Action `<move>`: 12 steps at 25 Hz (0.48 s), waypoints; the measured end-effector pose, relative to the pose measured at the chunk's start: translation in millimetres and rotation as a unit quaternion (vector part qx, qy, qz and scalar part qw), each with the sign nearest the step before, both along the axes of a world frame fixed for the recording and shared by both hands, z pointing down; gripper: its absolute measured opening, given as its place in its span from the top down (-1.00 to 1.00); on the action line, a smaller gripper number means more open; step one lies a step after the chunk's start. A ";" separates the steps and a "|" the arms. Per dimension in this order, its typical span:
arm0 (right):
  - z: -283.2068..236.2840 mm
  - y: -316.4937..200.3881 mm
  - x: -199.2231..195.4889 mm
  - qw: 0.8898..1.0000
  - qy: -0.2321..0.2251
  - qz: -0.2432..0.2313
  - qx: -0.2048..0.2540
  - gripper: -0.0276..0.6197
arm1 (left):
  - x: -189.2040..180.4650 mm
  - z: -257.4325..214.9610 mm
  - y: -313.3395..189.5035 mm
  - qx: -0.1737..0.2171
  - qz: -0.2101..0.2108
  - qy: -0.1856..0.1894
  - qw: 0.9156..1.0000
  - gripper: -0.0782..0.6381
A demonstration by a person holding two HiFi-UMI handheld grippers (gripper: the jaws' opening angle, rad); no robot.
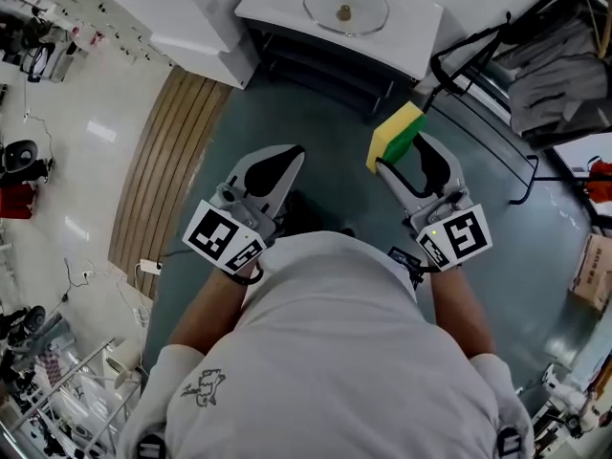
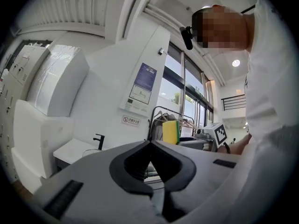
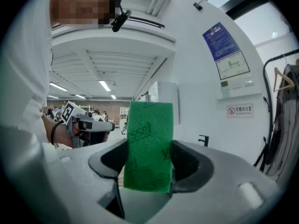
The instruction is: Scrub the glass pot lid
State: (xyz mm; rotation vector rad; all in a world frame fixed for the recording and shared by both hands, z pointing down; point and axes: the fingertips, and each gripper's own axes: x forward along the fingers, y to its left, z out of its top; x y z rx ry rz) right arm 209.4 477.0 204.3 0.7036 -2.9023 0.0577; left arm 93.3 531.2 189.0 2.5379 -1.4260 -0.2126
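The round glass pot lid (image 1: 346, 6) lies flat on a white counter (image 1: 277, 3) well ahead of both grippers. My right gripper (image 1: 402, 151) is shut on a yellow and green sponge (image 1: 395, 134). In the right gripper view the sponge's green face (image 3: 149, 143) stands upright between the jaws. My left gripper (image 1: 293, 153) is shut with nothing in it, and its jaws meet at their tip (image 2: 150, 143). Both grippers are held close to the person's body, above the grey-green floor and apart from the lid. From the left gripper view the sponge (image 2: 171, 132) shows to the right.
A black faucet (image 2: 98, 141) stands at the counter's far edge. White boxes (image 1: 191, 12) sit left of the counter. A black clothes rack with a grey garment (image 1: 559, 65) is at the right. Wooden slats (image 1: 163, 180) cover the floor at the left.
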 end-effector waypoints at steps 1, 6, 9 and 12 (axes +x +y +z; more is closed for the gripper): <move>-0.7 -6.6 -11.0 1.000 0.001 0.003 -0.003 0.02 | -14.6 -1.1 -5.0 0.000 -0.001 0.001 1.000 0.79; -9.4 -39.1 -55.1 1.000 0.005 0.021 -0.009 0.02 | -72.8 -13.6 -29.9 0.010 0.008 0.007 1.000 0.79; -9.1 -56.4 -72.4 0.999 0.009 0.029 -0.011 0.02 | -94.1 -14.5 -41.6 0.011 0.011 0.005 1.000 0.79; -4.8 -71.7 -86.5 0.999 0.012 0.032 -0.019 0.02 | -110.3 -9.2 -53.8 0.002 0.010 0.006 1.000 0.79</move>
